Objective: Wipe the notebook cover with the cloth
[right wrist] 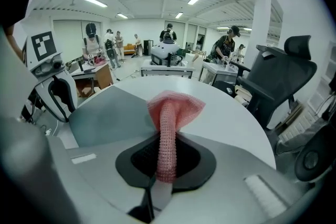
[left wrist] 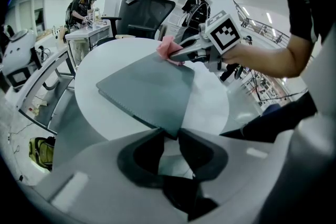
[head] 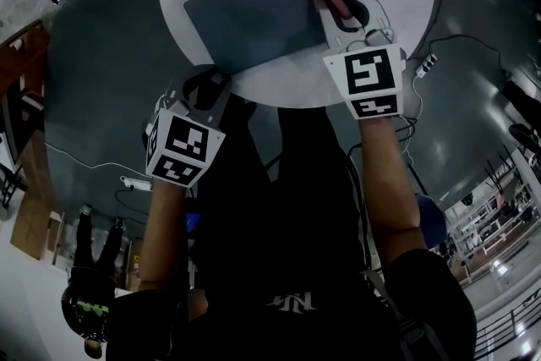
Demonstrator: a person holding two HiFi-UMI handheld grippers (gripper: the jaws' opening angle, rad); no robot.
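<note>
Round and white, the table (head: 279,84) is seen from above against a dark floor, and the grey notebook (head: 254,17) is laid flat across its middle. Down at the near edge, the notebook's near corner is pinched by the left gripper (left wrist: 176,136), its dark pads pressed in on the cover from both sides. Over at the far right corner, the pink cloth (right wrist: 170,113) is clamped in the right gripper (right wrist: 168,139): a rolled strand is squeezed between the jaws, while the loose end is fanned out past the tips and set on the cover's corner. The two grippers are placed well apart, at opposite corners. Behind the table a black office chair (right wrist: 283,76) is seen, with people at desks further back.
</note>
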